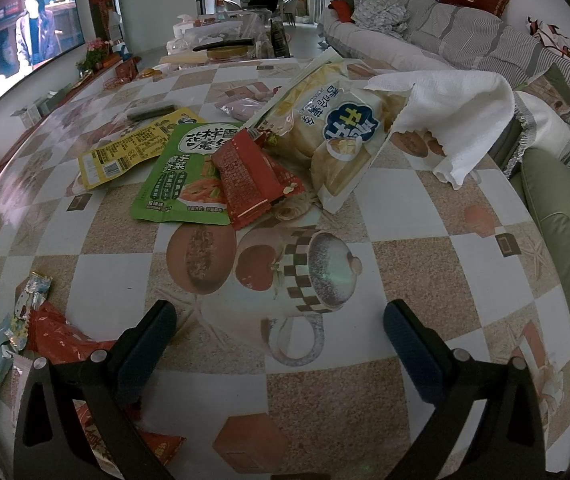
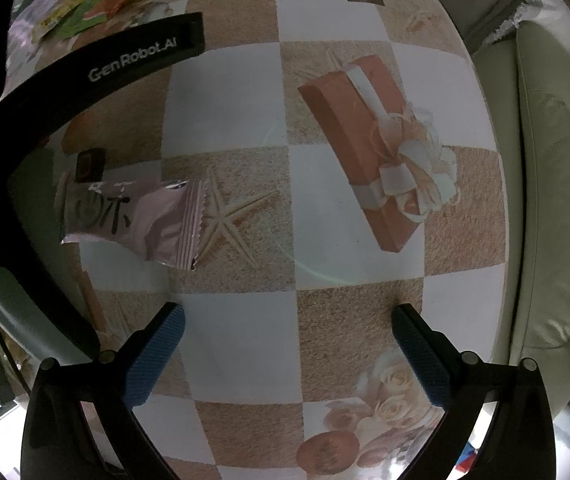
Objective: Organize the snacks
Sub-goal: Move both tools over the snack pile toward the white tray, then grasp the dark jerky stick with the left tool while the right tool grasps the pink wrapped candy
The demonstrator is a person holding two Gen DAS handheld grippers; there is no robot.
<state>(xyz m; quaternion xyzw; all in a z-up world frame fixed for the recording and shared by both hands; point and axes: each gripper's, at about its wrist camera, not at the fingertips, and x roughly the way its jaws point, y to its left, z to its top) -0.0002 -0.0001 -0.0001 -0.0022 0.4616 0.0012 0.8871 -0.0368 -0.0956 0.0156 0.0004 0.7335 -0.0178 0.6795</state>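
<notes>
On the checked tablecloth [image 1: 425, 216] the snacks lie loose in a heap, so the sorting seems not yet begun for them. A green pouch [image 1: 189, 172] lies flat, a yellow packet [image 1: 133, 148] beside it with its back label up, and a red sachet [image 1: 253, 176] rests across the green one. The big bag of potato chips [image 1: 337, 136] leans over them, half under a white cloth [image 1: 449, 112], which probably fell there and hides one corner. More wrappers [image 1: 41, 328] lie at the near left edge, close beside the left gripper [image 1: 281, 336]. Its jaws stand wide apart with nothing between them, and it tilts down toward the heap, I think to choose a first packet. The right gripper [image 2: 289, 340] looks straight down on bare cloth, jaws also wide and empty. A pink wrapper [image 2: 137, 216] lies apart from the others, to its left, partly under the black arm of the other device [image 2: 125, 60]; it could be the nearest thing to collect
</notes>
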